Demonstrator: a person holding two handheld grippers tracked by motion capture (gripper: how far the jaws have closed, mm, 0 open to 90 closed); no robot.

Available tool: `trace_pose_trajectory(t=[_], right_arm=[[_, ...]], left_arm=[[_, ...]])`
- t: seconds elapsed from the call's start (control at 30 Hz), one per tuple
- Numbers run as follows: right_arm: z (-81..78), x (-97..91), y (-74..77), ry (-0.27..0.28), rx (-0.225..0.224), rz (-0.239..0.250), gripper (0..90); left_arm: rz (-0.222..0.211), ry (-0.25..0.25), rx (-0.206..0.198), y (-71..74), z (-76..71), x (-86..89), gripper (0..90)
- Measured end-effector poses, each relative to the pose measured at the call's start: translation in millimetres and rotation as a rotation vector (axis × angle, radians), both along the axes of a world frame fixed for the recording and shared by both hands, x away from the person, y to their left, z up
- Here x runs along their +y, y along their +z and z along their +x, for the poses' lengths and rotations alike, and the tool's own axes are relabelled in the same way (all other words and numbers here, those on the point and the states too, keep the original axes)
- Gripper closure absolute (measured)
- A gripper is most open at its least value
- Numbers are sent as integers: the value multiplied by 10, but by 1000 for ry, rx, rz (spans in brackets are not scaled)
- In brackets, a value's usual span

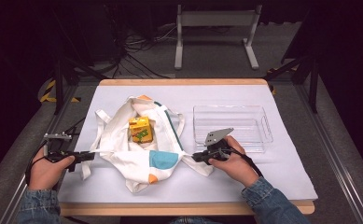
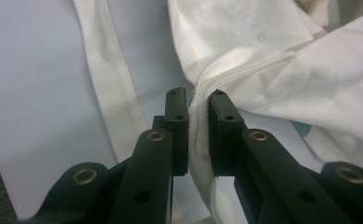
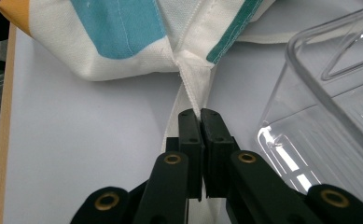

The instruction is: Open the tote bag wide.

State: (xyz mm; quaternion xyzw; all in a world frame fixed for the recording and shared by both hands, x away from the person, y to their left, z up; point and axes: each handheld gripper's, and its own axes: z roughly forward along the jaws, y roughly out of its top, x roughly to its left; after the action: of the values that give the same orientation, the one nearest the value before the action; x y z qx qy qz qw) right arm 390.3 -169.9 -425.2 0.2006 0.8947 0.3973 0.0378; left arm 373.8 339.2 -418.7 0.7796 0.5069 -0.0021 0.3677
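- Tote bag [image 1: 139,144] of white cloth lies at the centre of the high view, on the white-covered table [image 1: 272,177], its mouth spread open around a yellow carton [image 1: 140,129] that rests inside.
- Lower left in that view, the left gripper [image 1: 87,156] meets the bag's left edge; lower right of centre, the right gripper [image 1: 195,157] meets its right edge. A clear plastic tray [image 1: 258,122] sits right of the bag, just above the right hand [image 1: 233,163].
- Left gripper view: the black fingers [image 2: 177,112] rise from the bottom centre and are clamped on a seamed edge of the bag's cloth, which runs up between them to the bulk of the bag at upper right. A loose cloth strap [image 2: 111,88] lies flat on the table at left.
- Right gripper view: the fingers [image 3: 190,128] at centre are pressed together on a thin cloth strip leading up to the bag's corner, where teal and orange patches show along the top. The tray's rim fills the right side.
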Motion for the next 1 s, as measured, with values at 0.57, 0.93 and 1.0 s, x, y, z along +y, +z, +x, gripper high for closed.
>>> trace_pose_trajectory(t=[0.57, 0.93, 1.0], right_arm=[[15, 12, -69, -7, 0, -6, 867], [-25, -4, 106, -9, 11, 60, 709], [-45, -3, 170, -9, -6, 71, 672]], left_arm=[[-35, -6, 23, -72, 22, 28, 783], [-65, 3, -104, 188, -103, 105, 522], [-70, 8, -140, 267, -136, 109, 511]])
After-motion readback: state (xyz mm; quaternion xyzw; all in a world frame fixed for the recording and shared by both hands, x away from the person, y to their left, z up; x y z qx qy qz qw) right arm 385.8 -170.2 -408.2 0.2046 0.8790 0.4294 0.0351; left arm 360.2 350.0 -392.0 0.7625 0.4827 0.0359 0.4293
